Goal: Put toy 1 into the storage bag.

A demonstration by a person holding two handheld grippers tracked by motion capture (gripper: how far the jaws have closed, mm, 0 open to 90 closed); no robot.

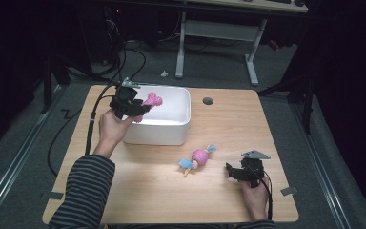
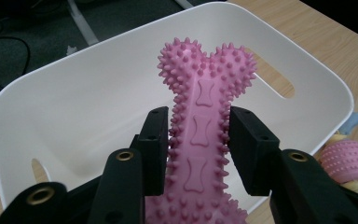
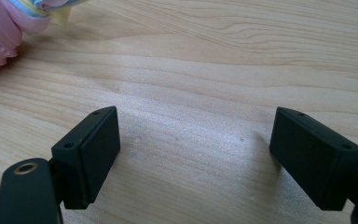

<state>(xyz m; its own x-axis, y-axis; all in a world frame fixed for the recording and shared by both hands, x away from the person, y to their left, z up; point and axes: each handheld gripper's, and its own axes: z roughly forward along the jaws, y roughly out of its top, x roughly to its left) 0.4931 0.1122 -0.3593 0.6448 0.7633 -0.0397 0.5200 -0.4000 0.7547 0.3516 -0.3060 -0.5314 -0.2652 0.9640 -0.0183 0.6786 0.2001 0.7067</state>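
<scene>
A pink spiked bone toy (image 2: 200, 140) is clamped by its shaft between the jaws of the left gripper (image 1: 129, 106) and is held over the near left part of a white tub (image 1: 181, 125), its knobbed end seen above the tub's hollow. What can be seen of the tub's inside is bare white wall and floor, with slot handles cut in the end walls. A pink ball toy with blue and yellow ends (image 1: 198, 157) is lying on the wooden table (image 1: 228, 119), just in front of the tub. The right gripper (image 1: 238, 172) is rested low over the bare table near that toy, its jaws set wide apart with nothing between them
</scene>
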